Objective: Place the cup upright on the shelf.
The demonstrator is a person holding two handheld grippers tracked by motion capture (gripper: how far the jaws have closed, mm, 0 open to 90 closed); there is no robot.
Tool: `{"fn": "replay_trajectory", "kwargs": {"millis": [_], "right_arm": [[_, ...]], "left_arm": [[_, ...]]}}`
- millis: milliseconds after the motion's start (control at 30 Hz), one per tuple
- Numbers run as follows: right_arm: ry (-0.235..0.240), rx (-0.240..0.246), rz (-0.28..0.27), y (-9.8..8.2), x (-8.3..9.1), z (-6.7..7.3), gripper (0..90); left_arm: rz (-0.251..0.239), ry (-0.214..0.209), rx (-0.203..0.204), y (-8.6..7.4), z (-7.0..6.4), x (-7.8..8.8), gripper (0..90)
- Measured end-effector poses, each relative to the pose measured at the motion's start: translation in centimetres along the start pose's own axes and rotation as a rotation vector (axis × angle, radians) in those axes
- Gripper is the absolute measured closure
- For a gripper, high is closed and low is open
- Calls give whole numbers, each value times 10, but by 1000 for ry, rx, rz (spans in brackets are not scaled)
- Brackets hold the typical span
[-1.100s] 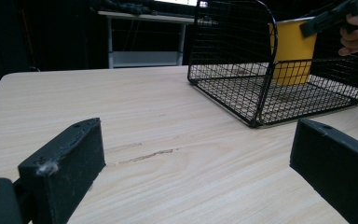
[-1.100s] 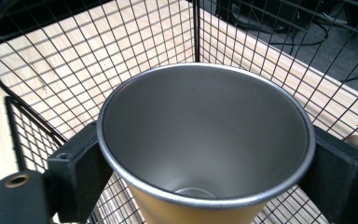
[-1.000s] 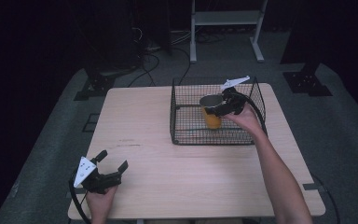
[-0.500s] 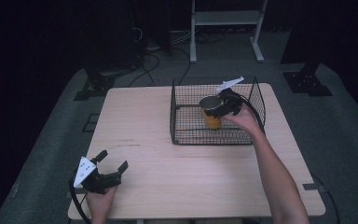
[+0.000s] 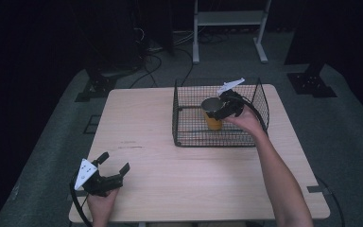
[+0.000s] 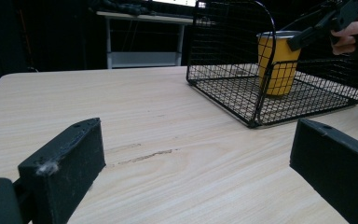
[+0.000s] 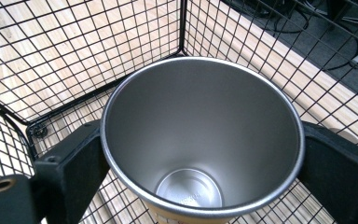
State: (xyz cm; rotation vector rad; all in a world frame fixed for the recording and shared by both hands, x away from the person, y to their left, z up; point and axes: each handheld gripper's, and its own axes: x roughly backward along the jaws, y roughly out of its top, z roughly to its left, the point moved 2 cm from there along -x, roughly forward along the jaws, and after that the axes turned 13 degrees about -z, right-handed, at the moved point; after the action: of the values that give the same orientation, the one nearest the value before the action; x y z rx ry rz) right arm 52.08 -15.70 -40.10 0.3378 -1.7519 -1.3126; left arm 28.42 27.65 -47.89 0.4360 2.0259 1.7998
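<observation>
My right tool (image 5: 221, 109) is held far forward on a stretched arm with its jaws clamped, while my left tool (image 5: 109, 166) rests low and near me, jaws spread wide.

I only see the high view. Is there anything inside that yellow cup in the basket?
Observer: No. In the right gripper view, the yellow cup is empty, with a bare steel inside.
Operator: Is it touching the basket floor?
Observer: In the left gripper view its base seems to rest on the wire basket floor.
Operator: Is the other gripper squeezing anything?
Observer: No. The left hand-held gripper has jaws wide apart over bare table.
</observation>
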Motion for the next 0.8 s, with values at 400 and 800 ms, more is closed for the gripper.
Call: {"fn": "replay_trajectory", "kwargs": {"millis": [400, 800], "right_arm": [[-6, -5, -29, 3, 5, 1, 28], [8, -13, -64, 8, 12, 1, 27]], "left_arm": [[1, 1, -1, 0, 0, 0, 24], [4, 3, -1, 0, 0, 0, 24]]}}
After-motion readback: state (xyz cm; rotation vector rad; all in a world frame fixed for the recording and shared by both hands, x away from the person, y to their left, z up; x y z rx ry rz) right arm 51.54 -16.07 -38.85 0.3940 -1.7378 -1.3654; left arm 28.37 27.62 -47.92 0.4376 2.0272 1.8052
